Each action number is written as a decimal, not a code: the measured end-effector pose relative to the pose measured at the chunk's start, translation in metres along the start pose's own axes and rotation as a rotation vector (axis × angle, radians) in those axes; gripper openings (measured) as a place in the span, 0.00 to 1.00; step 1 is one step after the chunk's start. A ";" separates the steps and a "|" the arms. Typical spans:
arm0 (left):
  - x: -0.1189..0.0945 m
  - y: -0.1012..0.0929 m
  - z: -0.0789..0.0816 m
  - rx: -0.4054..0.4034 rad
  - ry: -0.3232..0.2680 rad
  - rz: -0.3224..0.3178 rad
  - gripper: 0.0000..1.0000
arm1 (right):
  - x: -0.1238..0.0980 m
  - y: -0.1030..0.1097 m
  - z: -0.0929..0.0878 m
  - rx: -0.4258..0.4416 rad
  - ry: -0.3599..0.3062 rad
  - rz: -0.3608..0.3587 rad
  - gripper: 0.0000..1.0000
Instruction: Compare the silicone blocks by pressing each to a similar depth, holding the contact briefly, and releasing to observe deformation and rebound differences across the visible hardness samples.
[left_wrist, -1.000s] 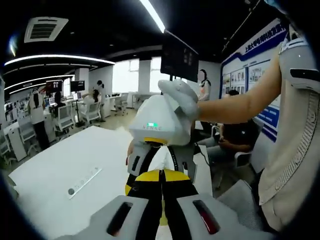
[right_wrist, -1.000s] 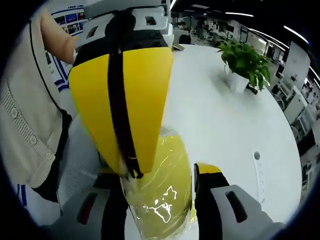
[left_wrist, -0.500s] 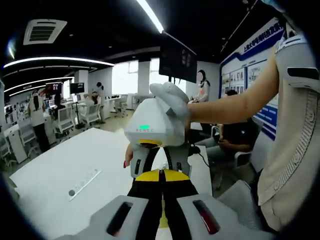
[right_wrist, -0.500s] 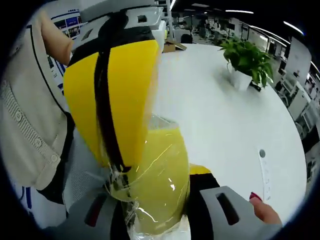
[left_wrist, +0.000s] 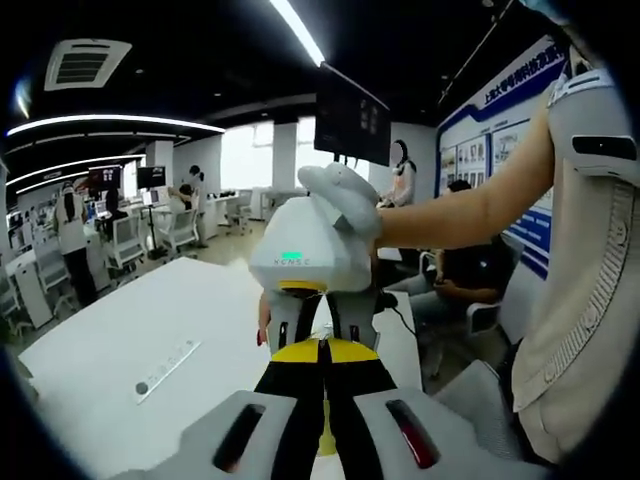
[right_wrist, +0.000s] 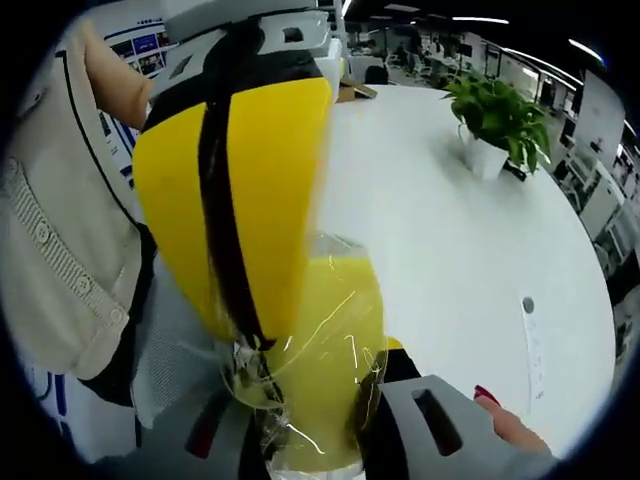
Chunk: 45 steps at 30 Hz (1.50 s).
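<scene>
Right gripper view: my right gripper (right_wrist: 315, 420) clamps the wrapped yellow block (right_wrist: 325, 370); the left gripper (right_wrist: 235, 190), jaws together, presses its top, seemingly deeper than a second ago.

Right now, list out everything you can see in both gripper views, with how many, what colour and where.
silicone block: one, yellow, wrapped in clear film, between the right gripper's jaws
table: one, white, round-edged, beneath both grippers
potted plant: one, green in a white pot, far side of the table
power strip: one, white, flat on the table
monitor: one, black, hanging overhead
wall posters: several, blue and white, on the wall behind the person
people: several, standing and seated in the background office
left gripper: one, yellow and black, jaws closed, tip against the block
right gripper: one, white body, clamped on the block
hand: one, white glove, on the right gripper
</scene>
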<state>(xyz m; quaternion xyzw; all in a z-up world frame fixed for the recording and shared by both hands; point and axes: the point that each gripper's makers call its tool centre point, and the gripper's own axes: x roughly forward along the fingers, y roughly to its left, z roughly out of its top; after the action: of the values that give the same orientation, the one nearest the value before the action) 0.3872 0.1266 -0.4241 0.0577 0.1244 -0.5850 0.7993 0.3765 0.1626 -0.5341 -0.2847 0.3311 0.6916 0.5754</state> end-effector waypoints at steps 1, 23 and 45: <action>0.000 0.000 0.000 0.001 0.000 0.000 0.00 | 0.000 0.000 0.000 -0.002 -0.001 0.000 0.13; 0.003 -0.006 -0.007 -0.013 0.021 -0.009 0.00 | 0.003 0.007 -0.010 0.004 0.076 0.031 0.07; 0.002 -0.013 -0.008 -0.025 0.022 -0.020 0.00 | 0.003 0.016 -0.013 0.010 0.105 0.041 0.07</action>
<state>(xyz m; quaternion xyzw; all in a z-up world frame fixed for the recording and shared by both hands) 0.3742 0.1227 -0.4315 0.0529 0.1408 -0.5910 0.7925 0.3608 0.1523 -0.5427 -0.3108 0.3699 0.6857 0.5444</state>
